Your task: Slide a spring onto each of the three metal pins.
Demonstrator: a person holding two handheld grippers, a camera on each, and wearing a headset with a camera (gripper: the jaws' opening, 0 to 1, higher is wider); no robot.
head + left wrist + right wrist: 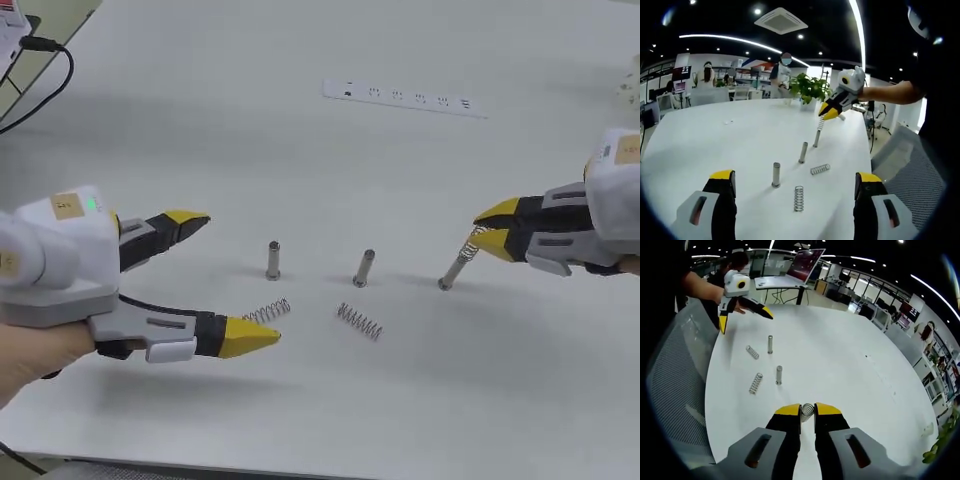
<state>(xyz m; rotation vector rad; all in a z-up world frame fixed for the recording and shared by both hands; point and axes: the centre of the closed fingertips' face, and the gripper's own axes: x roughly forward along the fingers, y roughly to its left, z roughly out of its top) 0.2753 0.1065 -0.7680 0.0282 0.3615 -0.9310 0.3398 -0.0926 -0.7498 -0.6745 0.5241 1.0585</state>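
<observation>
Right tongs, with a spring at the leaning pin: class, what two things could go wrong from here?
1. The pin under the right tongs leans instead of standing upright, so pushing the spring down may tip it over.
2. The left tongs hang open beside a loose spring on the table. A small nudge could roll it away.

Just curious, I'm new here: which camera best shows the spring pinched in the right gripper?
The head view: the spring shows side-on, running from the right gripper to the tilted pin. The left gripper view shows it small and far. In the right gripper view, its round end sits between the jaws.
</observation>
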